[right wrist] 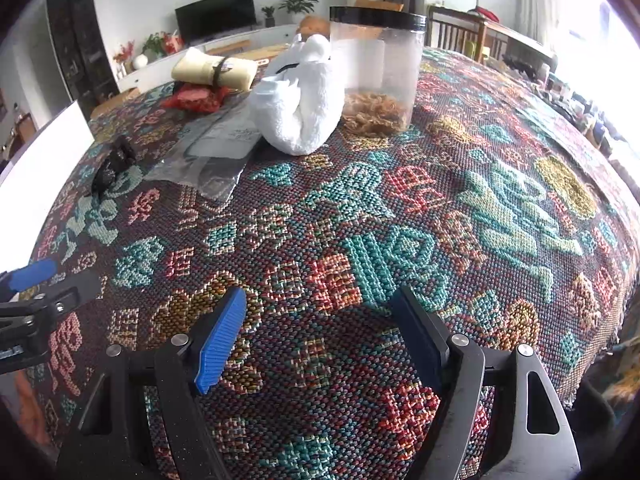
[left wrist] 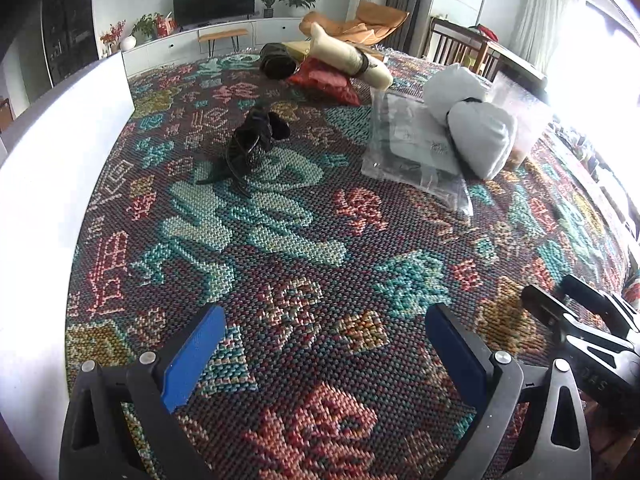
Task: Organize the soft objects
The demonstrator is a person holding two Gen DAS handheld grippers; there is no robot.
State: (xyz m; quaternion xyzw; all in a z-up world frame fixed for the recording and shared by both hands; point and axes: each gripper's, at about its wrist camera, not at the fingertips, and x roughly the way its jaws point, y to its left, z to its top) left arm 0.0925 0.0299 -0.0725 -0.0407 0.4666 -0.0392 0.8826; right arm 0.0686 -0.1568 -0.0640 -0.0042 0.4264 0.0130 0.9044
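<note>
the soft things sit untouched at the far side of the tabletop (right wrist: 460, 184): a white towel (right wrist: 300, 108) rolled beside the jar (right wrist: 378, 68), resting partly on a clear bag (right wrist: 216, 156); a cream roll (right wrist: 214, 70) on top of a red cloth (right wrist: 196, 100) farther back; a small black bundle (left wrist: 252, 140) alone toward the left. both claws hover low near the front edge, well apart from all of it. the left claw (left wrist: 320, 356) is released and empty, and so is the right claw (right wrist: 320, 340). this looks like the opening step, with nothing yet picked. next move, likely: reach forward to one soft piece, probably the towel for the right claw, and close across its bulk.
</note>
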